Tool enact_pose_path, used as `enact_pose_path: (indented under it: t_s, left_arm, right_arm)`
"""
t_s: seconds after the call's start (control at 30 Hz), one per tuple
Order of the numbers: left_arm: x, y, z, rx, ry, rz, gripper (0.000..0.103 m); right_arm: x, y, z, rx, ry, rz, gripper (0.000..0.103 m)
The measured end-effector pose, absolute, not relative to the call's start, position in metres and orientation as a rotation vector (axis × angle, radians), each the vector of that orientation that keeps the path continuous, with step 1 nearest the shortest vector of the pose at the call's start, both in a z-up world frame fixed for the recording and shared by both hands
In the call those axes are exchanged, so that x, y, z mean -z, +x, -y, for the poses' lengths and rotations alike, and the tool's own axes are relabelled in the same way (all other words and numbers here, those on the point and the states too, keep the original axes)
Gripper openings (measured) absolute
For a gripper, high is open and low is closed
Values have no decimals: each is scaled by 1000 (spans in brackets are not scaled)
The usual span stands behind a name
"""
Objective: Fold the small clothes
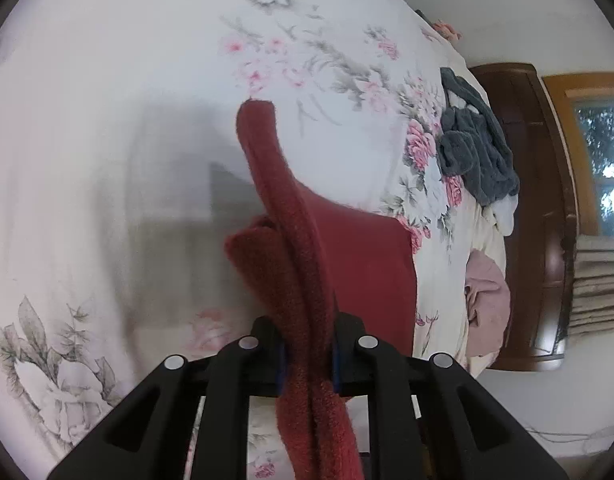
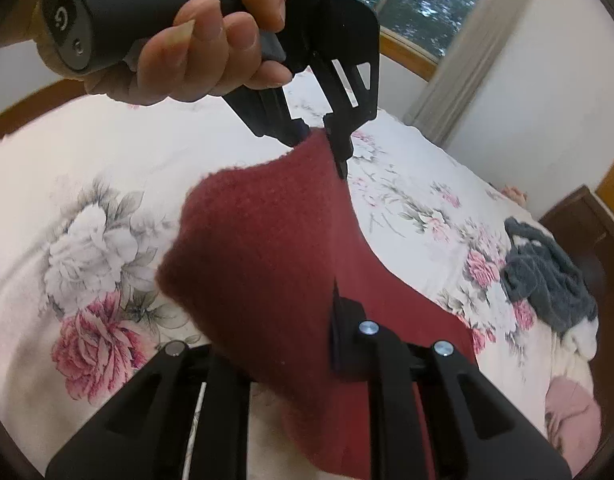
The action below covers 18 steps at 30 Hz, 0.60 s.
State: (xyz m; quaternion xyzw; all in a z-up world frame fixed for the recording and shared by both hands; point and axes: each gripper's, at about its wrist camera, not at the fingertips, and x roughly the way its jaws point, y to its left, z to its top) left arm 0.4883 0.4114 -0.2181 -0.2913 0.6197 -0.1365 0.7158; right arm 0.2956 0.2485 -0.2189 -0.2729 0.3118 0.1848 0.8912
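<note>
Bed (image 1: 107,80): covered by a white sheet printed with pink and grey flowers; fills most of both views.
Left gripper (image 1: 307,354): jaws drawn in close on a doubled edge of the red garment, which runs between the blue pads and hangs below them. In the right wrist view the same gripper (image 2: 323,136) is seen from outside, pinching the garment's raised corner above the bed.
Hand (image 2: 203,52): wrapped around the grey handle of the left gripper, upper left of the right wrist view.
Red garment (image 1: 291,248): small, fuzzy, dark red knit; lifted off the bed, stretched between the two grippers, with a lower part still lying on the sheet (image 2: 407,292).
Right gripper (image 2: 327,344): clamped on the near edge of the red garment; the cloth hides the left finger, the right finger presses against it.
Grey garment (image 1: 475,148): crumpled, dark grey with white patches, lying near the far edge of the bed, well apart from the red one.
Pink garment (image 1: 487,292): pale, bunched at the bed's edge, near the grey one.
Headboard (image 1: 547,216): dark brown wood, beyond the bed's edge.
Window (image 1: 603,160): wood-framed, trees outside, a curtain beside it.
</note>
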Motion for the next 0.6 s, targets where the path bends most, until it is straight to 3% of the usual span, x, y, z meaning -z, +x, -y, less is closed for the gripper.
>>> enact_pose_path:
  t_s: [0.6]
  left_arm:
    - [153, 505, -272, 233, -324, -1412, 15]
  right_arm:
    - [185, 309, -148, -316, -263, -729, 14]
